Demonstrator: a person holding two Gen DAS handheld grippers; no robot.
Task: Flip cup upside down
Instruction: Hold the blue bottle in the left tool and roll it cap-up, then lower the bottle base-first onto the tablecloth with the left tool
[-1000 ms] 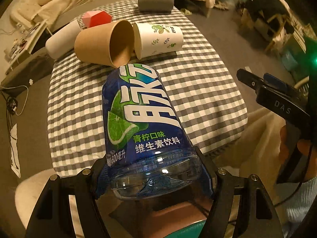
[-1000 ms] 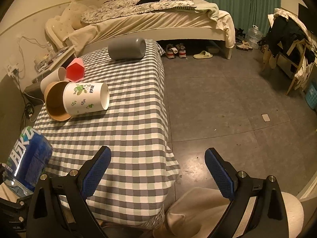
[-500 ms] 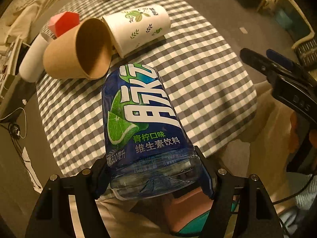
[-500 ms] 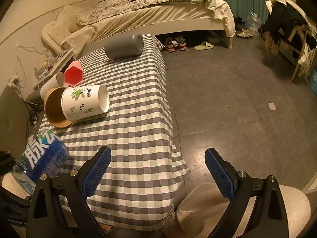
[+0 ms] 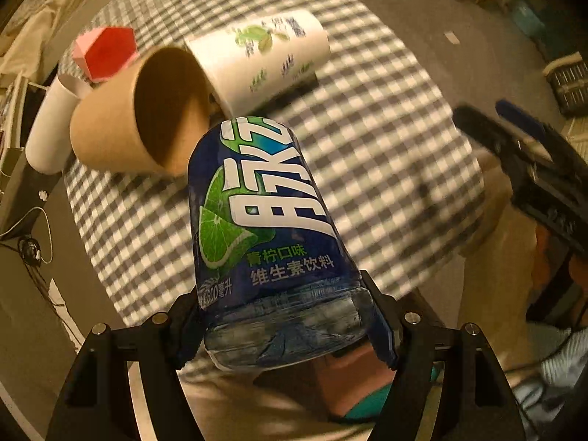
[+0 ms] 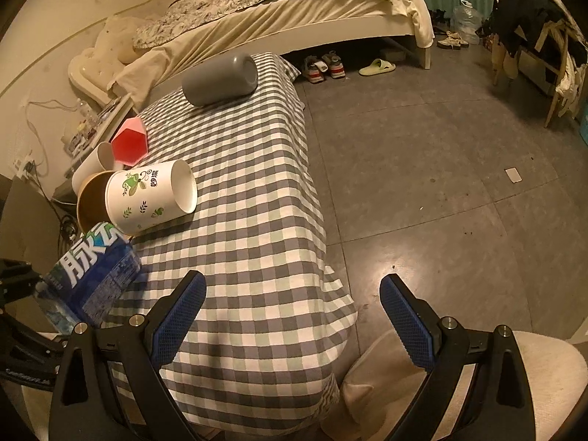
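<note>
My left gripper [image 5: 284, 321] is shut on a blue bottle-shaped cup [image 5: 264, 231] with a lime label, held tilted above the near edge of the checked table [image 5: 386, 169]. The same blue cup [image 6: 93, 275] shows at the left edge of the right wrist view. My right gripper [image 6: 292, 310] stands open over the table's near right corner with nothing between its fingers; it also appears as a dark shape [image 5: 522, 154] at the right of the left wrist view.
Lying on their sides at the table's left are a brown paper cup [image 5: 139, 114], a white leaf-print cup [image 6: 150, 196], a plain white cup [image 6: 92, 163] and a red faceted cup [image 6: 130, 143]. A grey cylinder [image 6: 220, 79] lies at the far end. Bed, shoes and chair beyond.
The left gripper has carried the blue cup forward and over the table toward the lying cups. The right gripper has shifted slightly forward and stays open.
</note>
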